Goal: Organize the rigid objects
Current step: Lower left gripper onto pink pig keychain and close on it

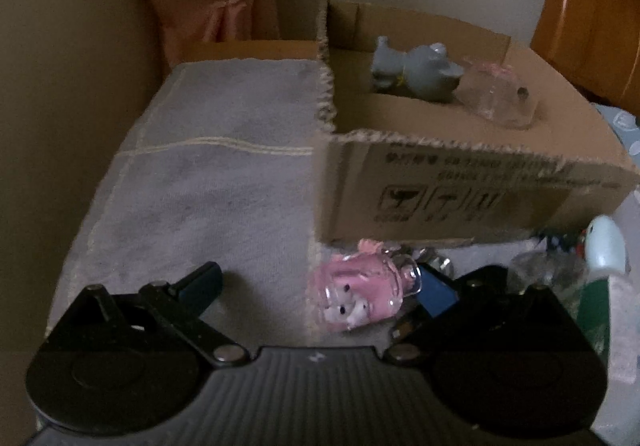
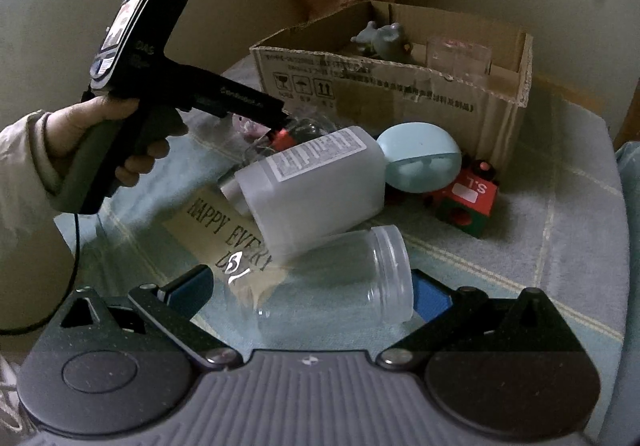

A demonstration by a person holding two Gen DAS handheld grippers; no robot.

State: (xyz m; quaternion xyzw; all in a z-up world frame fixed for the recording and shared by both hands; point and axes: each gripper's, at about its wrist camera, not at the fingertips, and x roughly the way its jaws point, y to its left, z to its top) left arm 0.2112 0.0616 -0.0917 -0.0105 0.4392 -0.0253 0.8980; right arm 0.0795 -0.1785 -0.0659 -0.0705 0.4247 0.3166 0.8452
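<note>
The left tool [image 1: 320, 286] hangs low over the table [image 1: 200, 186] with its jaws spread wide and nothing gripped. Right between its fingers, a touch toward the right one, lies the small clear figurine with the pink animal inside [image 1: 360, 294]. It lies on its side, its long axis running roughly across the gap from finger to finger, so closing on it would mean pinching its ends; a slight turn of the wrist might give a surer hold. Just beyond it stands the near wall of the cardboard box [image 1: 460, 190], which already holds a grey animal figure [image 1: 416, 70] and a clear block [image 1: 500, 98] toward its far side.

The right tool [image 2: 312, 286] is likewise wide open and holds nothing, though a clear plastic jar [image 2: 352, 278] lies on its side between its fingers, mouth toward the right. Behind the jar a white bottle [image 2: 312, 182] rests tilted, then a pale blue rounded object [image 2: 420, 162] and a red and green block [image 2: 468, 202], all near the box.

For the pink figurine the left tool is plainly nearer.
</note>
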